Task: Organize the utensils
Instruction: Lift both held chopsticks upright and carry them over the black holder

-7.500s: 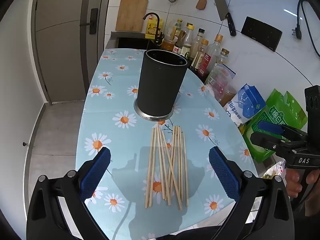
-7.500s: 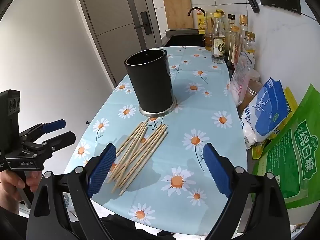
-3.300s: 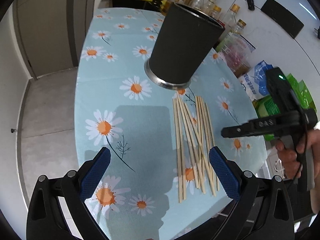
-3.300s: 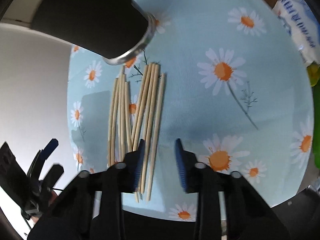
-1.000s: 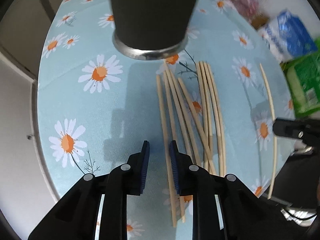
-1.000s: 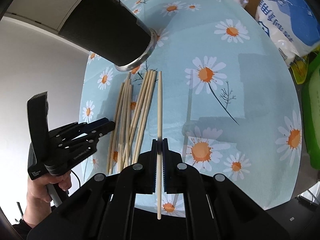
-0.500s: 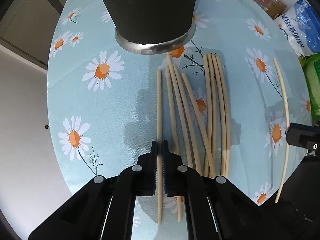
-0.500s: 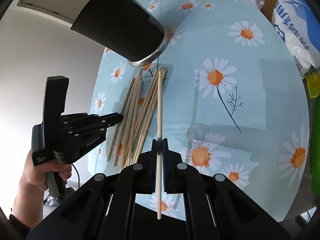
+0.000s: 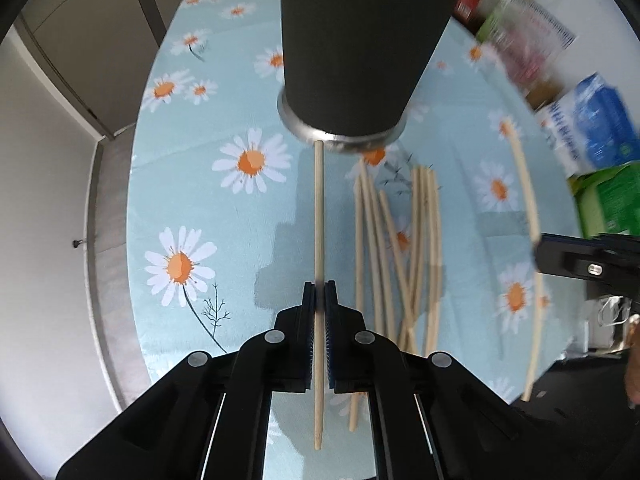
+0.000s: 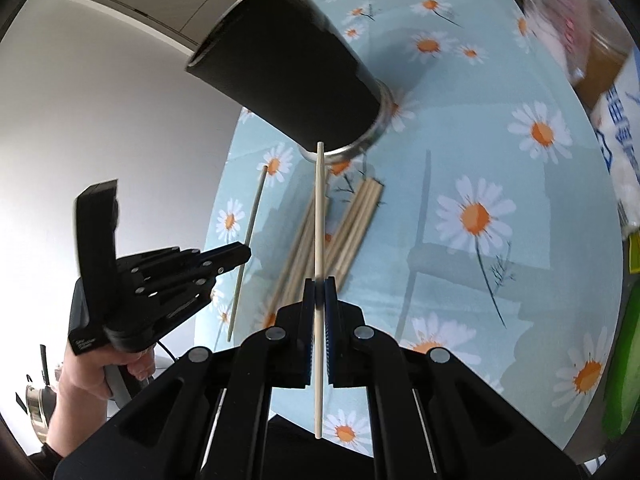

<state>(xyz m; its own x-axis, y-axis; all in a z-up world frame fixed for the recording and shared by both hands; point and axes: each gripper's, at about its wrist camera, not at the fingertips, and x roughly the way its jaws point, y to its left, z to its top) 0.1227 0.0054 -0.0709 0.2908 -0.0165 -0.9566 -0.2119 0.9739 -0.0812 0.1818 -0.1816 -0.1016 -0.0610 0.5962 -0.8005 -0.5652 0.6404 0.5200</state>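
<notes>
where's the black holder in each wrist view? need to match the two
Left wrist: black holder top centre, upright, steel base toward the camera.
Right wrist: black holder upper left of centre, leaning left in the picture.
Shared landmark: loose chopsticks lying on the cloth below its base.

Left gripper [image 9: 319, 300] clamped, right gripper [image 10: 319, 296] clamped, both raised

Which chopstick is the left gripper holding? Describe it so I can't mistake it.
Start at the black holder on the daisy tablecloth. Left of the loose chopsticks lying below it, one chopstick is pinched in the left gripper, alone and apart from them.
</notes>
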